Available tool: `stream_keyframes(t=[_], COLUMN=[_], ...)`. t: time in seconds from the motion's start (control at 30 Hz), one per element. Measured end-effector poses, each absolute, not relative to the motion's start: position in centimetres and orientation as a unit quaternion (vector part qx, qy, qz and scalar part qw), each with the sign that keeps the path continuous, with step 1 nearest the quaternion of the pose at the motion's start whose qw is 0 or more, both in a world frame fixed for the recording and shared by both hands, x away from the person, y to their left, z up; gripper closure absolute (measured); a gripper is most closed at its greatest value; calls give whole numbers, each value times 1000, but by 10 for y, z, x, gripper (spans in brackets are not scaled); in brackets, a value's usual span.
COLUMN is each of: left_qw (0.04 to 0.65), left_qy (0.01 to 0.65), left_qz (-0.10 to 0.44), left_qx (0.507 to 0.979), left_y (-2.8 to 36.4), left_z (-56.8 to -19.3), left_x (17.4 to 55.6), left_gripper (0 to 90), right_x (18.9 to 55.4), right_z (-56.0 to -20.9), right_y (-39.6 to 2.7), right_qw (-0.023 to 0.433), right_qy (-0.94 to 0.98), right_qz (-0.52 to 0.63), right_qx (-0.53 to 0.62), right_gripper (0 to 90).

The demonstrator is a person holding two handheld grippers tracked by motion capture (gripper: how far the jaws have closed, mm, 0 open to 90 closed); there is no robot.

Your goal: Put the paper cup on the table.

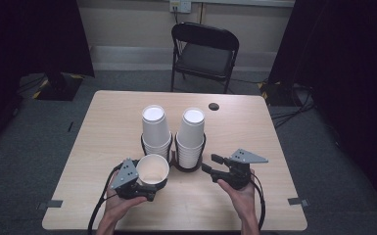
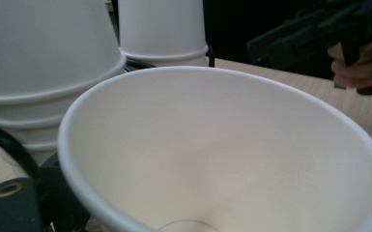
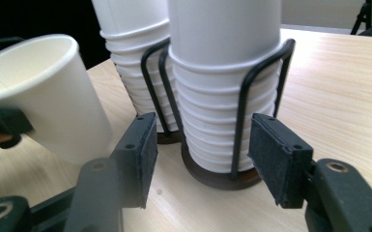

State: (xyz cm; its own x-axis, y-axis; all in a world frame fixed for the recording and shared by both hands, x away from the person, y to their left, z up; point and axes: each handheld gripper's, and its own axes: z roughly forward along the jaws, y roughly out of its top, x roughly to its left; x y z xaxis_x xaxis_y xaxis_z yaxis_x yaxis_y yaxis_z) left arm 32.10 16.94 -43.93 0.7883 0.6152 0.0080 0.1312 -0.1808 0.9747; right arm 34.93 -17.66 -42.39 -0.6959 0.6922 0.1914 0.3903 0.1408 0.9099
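Two stacks of upturned white paper cups stand mid-table in black wire holders, the left stack (image 1: pixel 155 129) and the right stack (image 1: pixel 191 134). My left gripper (image 1: pixel 149 188) is shut on a single paper cup (image 1: pixel 153 169), tilted with its mouth up, just in front of the left stack. In the left gripper view that cup (image 2: pixel 212 145) is very close, with one finger (image 2: pixel 9 208) at its lower left. My right gripper (image 1: pixel 209 162) stands open beside the right stack. In the right gripper view its pads (image 3: pixel 140 154) flank the holder's base (image 3: pixel 212 176) without touching it; the held cup (image 3: pixel 53 96) is at left.
The wooden table (image 1: pixel 254 132) has bare room at both sides and behind the stacks. A small dark hole (image 1: pixel 214 106) sits near its far edge. A black folding chair (image 1: pixel 203 51) stands beyond the table. Cables trail from both grippers off the near edge.
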Motion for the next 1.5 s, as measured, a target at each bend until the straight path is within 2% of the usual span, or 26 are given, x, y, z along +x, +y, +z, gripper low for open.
stream_keyframes(t=[0.03, 0.47, 0.67, 0.73, 0.77, 0.8, 0.9, 1.1, 1.5], left_qw=[581, 568, 566, 567, 566, 567, 559, 558, 557], left_qy=[259, 317, 338, 348, 350, 359, 377, 394, 418], left_qz=[220, 242, 256, 257, 260, 260, 269, 278, 295], left_qx=[740, 720, 707, 701, 699, 694, 688, 675, 654], left_y=[174, 206, 219, 224, 226, 228, 234, 247, 252], left_z=[-436, -434, -432, -432, -432, -432, -433, -434, -432], left_x=[321, 335, 342, 344, 346, 347, 352, 362, 387], left_gripper=[93, 92, 92, 92, 92, 92, 91, 91, 91], right_x=[348, 340, 340, 340, 341, 341, 340, 337, 330], right_z=[-428, -451, -462, -466, -468, -468, -472, -478, -489], right_y=[-179, -197, -204, -206, -208, -208, -208, -211, -206], right_qw=[145, 179, 179, 182, 183, 183, 189, 188, 233], right_qy=[739, 711, 699, 689, 683, 683, 686, 678, 668], right_qz=[545, 549, 544, 547, 549, 549, 541, 545, 547], right_qx=[369, 402, 429, 438, 446, 446, 448, 456, 448], right_gripper=[430, 358, 330, 299, 245, 245, 150, 149, 149])
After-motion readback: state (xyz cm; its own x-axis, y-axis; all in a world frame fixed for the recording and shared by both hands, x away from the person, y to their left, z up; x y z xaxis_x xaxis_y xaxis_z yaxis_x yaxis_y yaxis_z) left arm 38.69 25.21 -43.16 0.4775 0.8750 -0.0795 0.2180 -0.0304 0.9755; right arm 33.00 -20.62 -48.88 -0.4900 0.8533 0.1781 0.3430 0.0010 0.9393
